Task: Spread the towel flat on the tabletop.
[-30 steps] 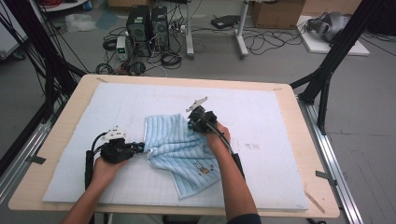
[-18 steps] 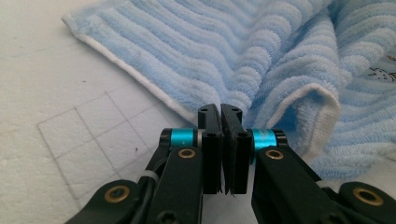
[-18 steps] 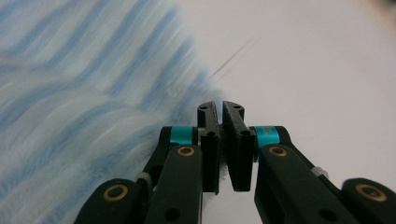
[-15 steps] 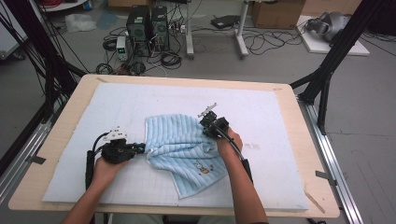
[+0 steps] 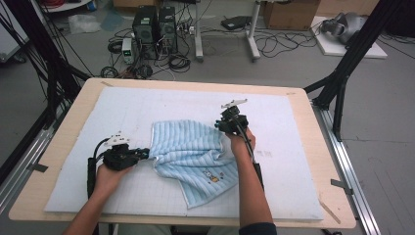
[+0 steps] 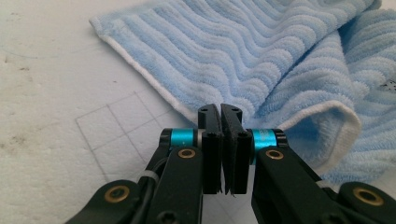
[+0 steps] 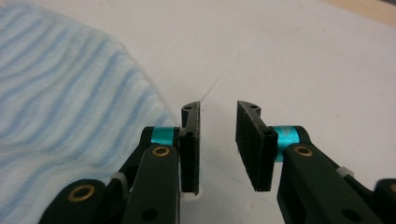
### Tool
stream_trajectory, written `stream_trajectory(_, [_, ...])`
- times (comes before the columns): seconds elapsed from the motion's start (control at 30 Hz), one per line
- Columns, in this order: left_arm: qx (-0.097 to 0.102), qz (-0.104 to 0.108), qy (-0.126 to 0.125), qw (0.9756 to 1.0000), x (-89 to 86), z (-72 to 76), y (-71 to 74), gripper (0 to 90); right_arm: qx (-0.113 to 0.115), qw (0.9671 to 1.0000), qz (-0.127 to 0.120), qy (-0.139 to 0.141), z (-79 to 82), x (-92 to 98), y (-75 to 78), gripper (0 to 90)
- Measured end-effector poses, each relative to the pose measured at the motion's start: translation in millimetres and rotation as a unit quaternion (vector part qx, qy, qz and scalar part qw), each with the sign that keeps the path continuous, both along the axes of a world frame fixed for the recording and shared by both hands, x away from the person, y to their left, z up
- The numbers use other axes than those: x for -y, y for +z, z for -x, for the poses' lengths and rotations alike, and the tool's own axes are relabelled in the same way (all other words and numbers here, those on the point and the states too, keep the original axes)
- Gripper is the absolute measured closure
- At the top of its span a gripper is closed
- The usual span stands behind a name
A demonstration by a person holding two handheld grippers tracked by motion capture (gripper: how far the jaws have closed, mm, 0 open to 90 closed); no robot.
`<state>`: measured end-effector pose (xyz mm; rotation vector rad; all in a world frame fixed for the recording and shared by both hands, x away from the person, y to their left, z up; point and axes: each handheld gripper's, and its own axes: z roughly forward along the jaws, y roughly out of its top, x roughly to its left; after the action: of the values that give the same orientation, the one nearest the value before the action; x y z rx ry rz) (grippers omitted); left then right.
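- I see the blue striped towel point(image 5: 193, 156) lying rumpled in the middle of the white gridded mat point(image 5: 147, 105), which covers most of the wooden table point(image 5: 323, 122).
- The towel's upper part lies flat; its lower right part is folded over, and a small printed figure point(image 5: 210, 175) shows near the lower edge.
- My left gripper point(image 5: 142, 153) sits low at the towel's left edge, level with the mat. In the left gripper view point(image 6: 222, 122) its jaws are pressed together, and the white-bordered hem appears to be pinched between the tips, though the cloth inside the pads is hard to make out.
- Just right of those jaws a fold of towel point(image 6: 322, 126) stands up in a loop off the mat.
- My right gripper point(image 5: 219, 123) is at the towel's upper right corner. In the right gripper view point(image 7: 217, 122) its jaws have just been opening; they stand a little apart with bare mat between them, and the towel lies just beside the left jaw, not gripped.
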<state>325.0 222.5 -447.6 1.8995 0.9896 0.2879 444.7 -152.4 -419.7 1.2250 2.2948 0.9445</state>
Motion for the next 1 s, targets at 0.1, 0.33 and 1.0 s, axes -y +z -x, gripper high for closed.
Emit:
stream_trajectory(0.1, [-0.001, -0.001, -0.001, 1.0000, 0.1, -0.1, -0.3, 86.5, -0.014, 0.9998, 0.010, 0.013, -5.2, -11.3, -8.4, 66.7])
stream_trajectory(0.33, [-0.001, 0.002, 0.004, 1.0000, -2.2, 0.1, 0.3, 86.5, -0.031, 0.9972, 0.012, 0.068, -1.4, -32.7, -15.0, 81.8])
stream_trajectory(1.0, [0.031, -0.002, 0.044, 0.9985, 12.7, 2.3, 0.4, 62.0, 0.106, 0.9901, 0.056, -0.072, -8.8, -3.5, 13.7, 63.4])
